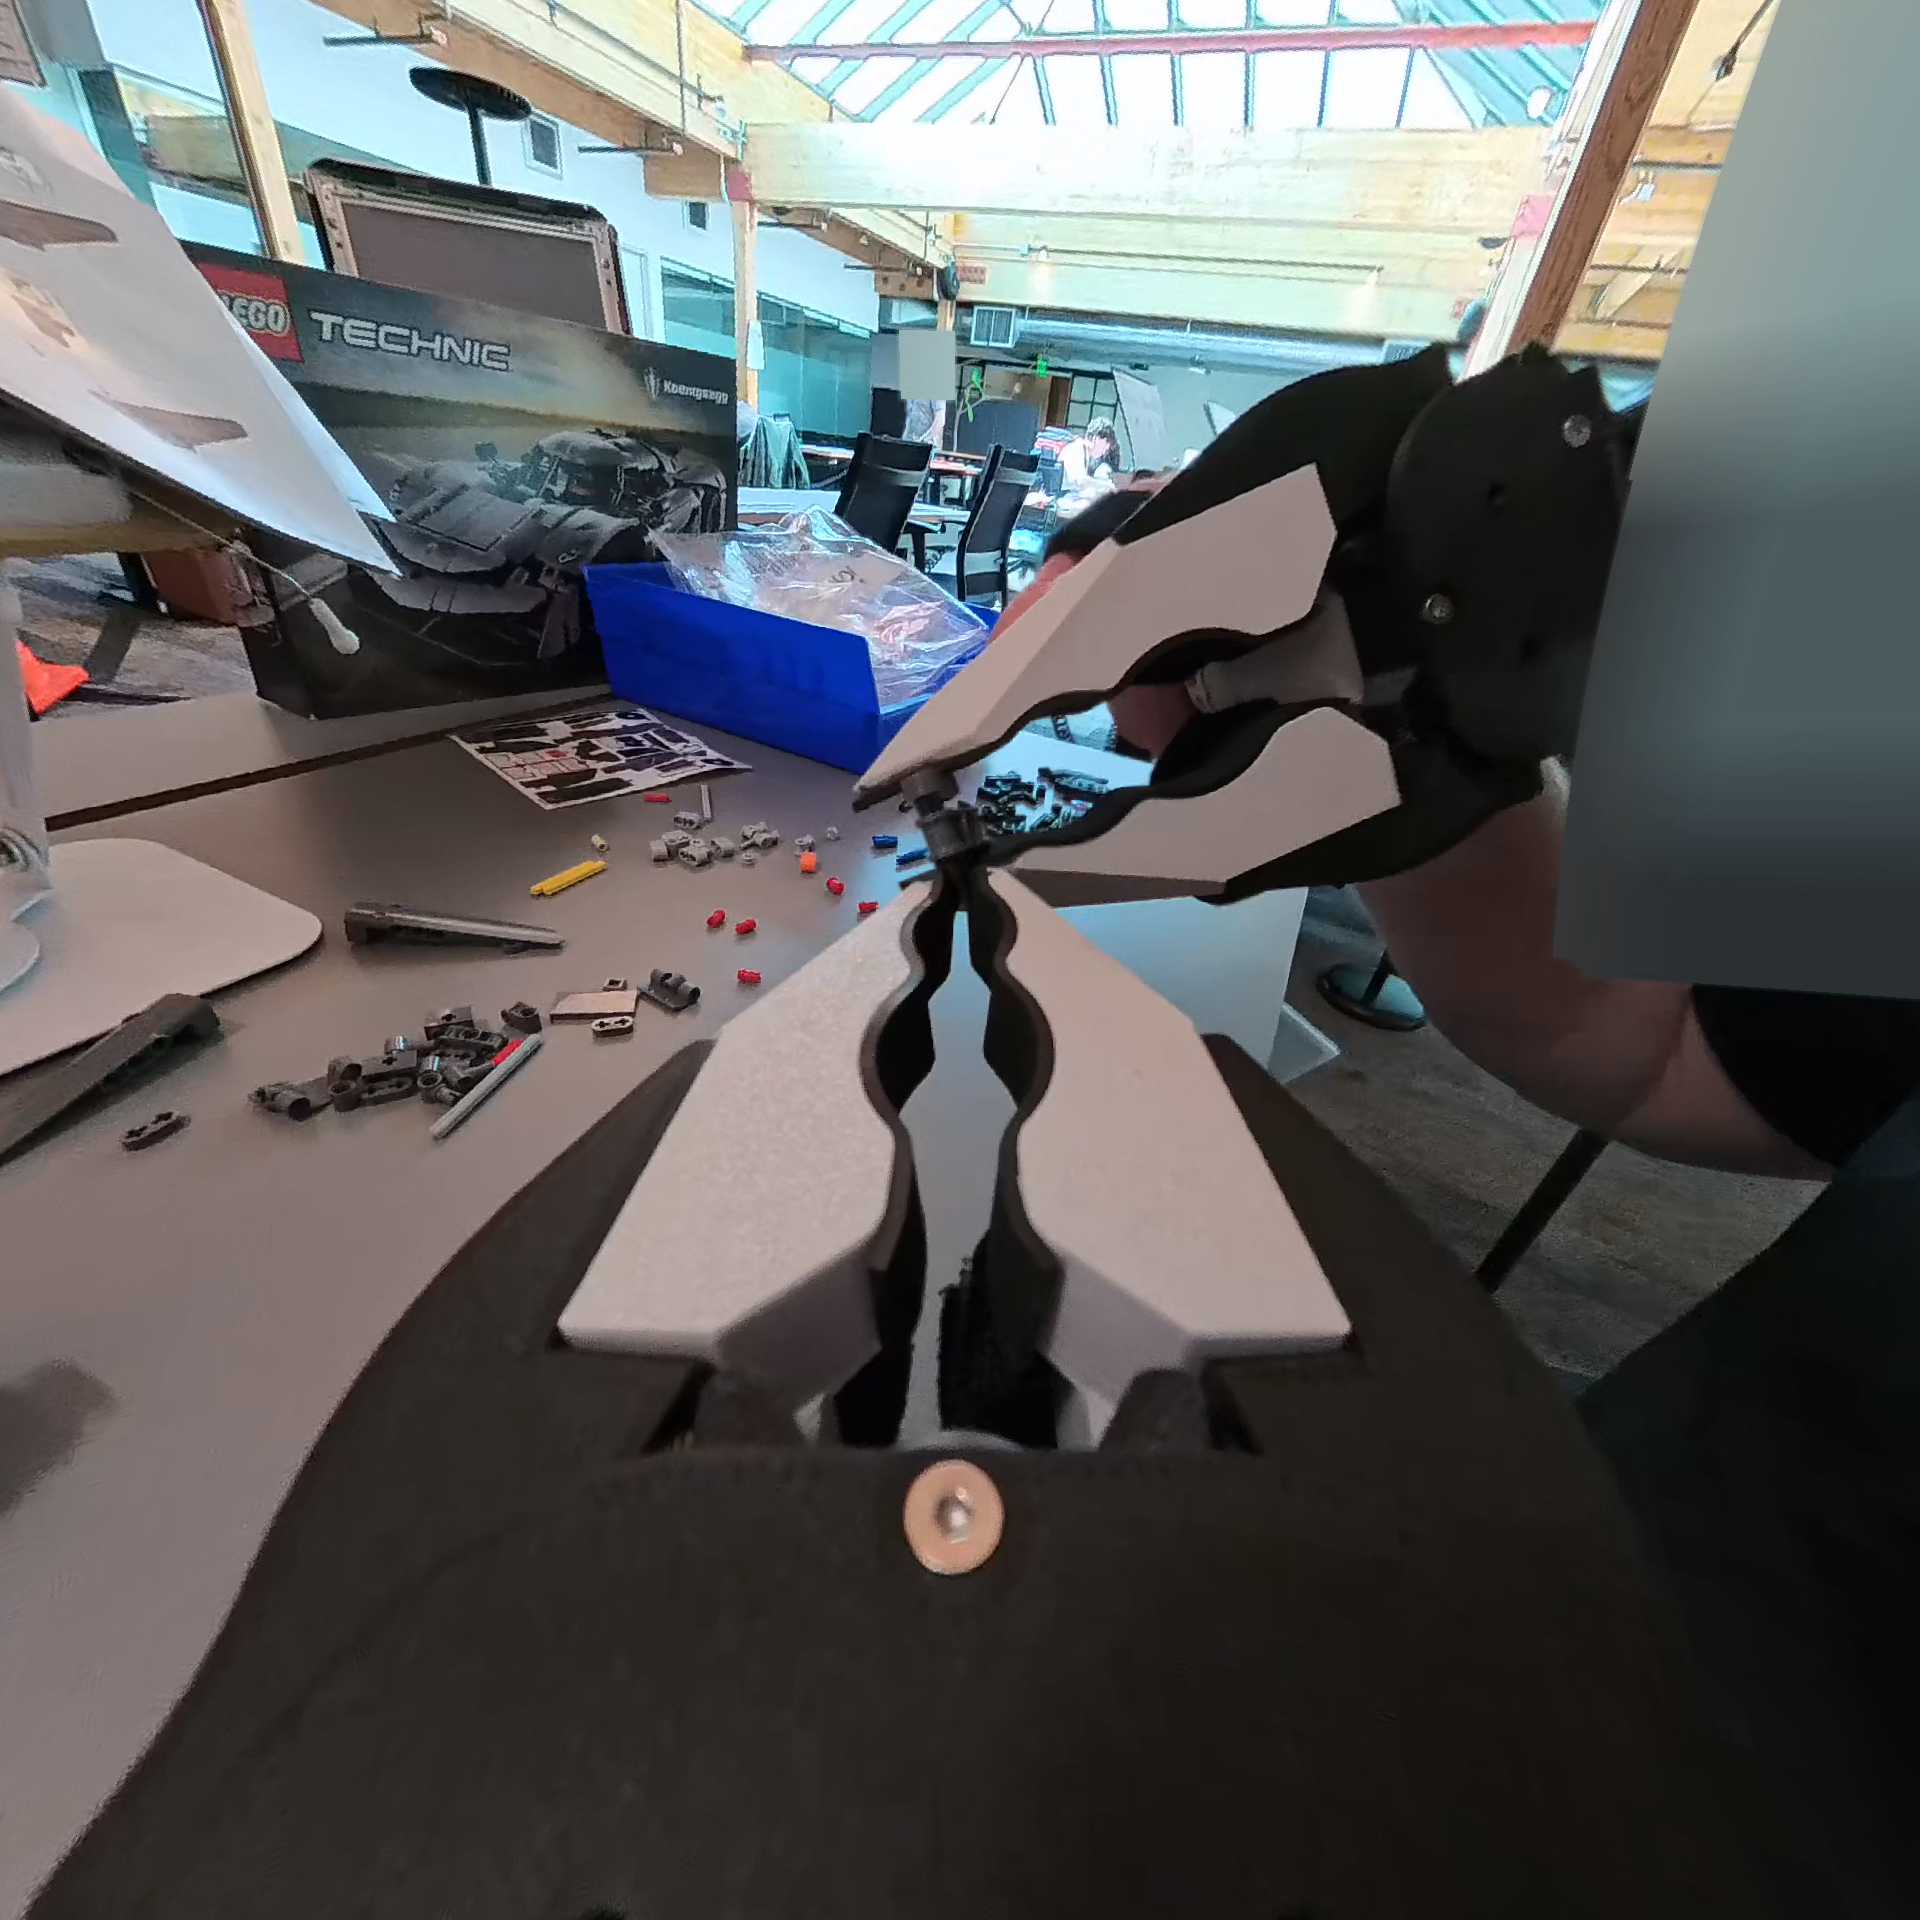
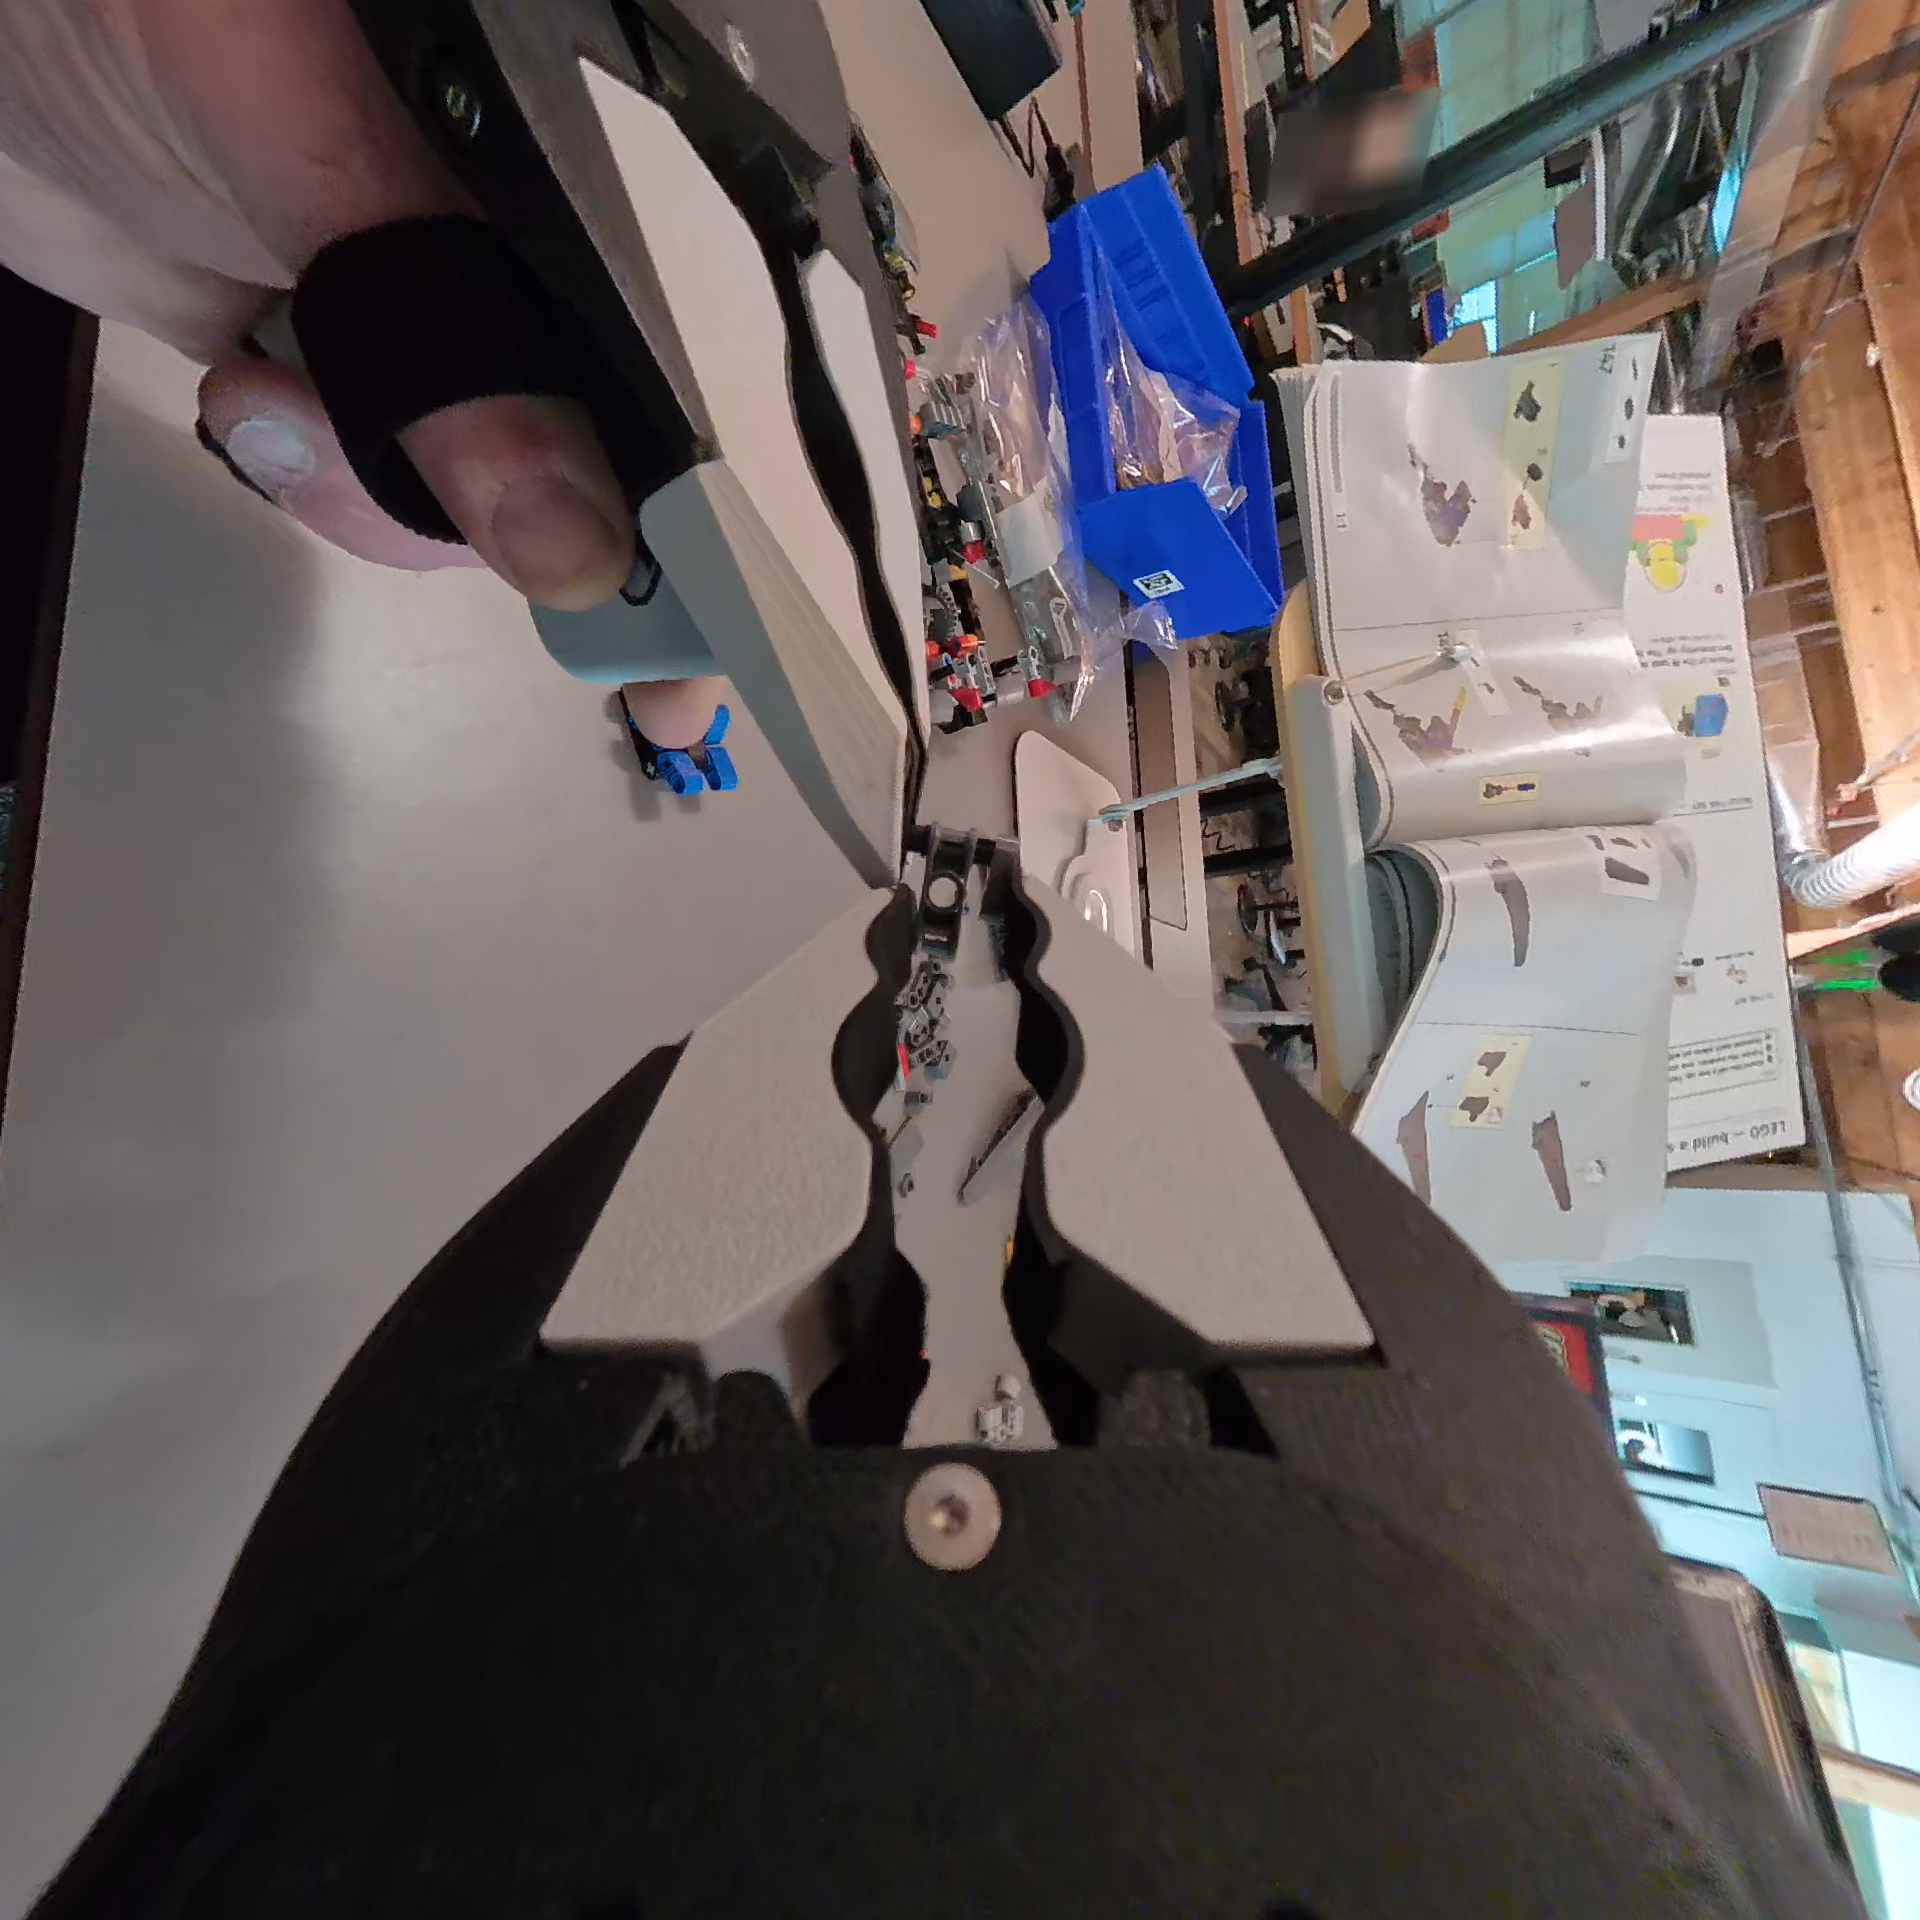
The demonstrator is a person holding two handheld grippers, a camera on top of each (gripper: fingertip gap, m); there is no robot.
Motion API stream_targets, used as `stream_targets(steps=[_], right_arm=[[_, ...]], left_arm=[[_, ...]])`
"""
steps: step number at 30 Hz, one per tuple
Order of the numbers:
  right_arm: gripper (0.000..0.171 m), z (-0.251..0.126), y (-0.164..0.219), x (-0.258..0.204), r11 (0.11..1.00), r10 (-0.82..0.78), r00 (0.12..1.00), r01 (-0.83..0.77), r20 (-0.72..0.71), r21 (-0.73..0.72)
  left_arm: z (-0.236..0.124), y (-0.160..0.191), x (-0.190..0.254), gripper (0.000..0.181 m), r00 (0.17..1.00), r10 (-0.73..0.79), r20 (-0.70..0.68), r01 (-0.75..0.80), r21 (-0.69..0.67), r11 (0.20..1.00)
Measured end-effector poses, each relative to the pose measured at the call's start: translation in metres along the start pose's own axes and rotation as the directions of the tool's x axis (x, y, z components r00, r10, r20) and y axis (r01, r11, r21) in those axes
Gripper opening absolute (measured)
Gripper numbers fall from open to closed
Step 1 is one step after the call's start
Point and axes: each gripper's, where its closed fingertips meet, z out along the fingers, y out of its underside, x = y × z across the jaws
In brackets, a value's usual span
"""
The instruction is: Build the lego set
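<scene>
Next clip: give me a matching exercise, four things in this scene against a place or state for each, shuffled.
Things:
1. blue bin
2. sticker sheet
3. small dark piece
4. yellow rod

Places or states:
A. lying loose on the table
B. pinched between the tips of both tongs
C. holding a clear plastic bag
D. lying flat in front of the set's box

Pairs: 1-C, 2-D, 3-B, 4-A

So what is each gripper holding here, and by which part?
Both grippers pinch one small dark Lego connector piece at their fingertips: left gripper on its lower end, right gripper on the other.
</scene>
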Motion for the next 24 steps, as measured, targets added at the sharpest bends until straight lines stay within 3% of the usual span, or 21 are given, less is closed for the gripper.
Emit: stream_targets(steps=[24], right_arm=[[0.010,-0.0004,0.0053,-0.0025,0.994,-0.088,0.996,0.087,-0.021,-0.066]], left_arm=[[0.0050,0.0058,0.0007,0.000,0.998,0.052,0.046,-0.051,-0.030,0.998]])
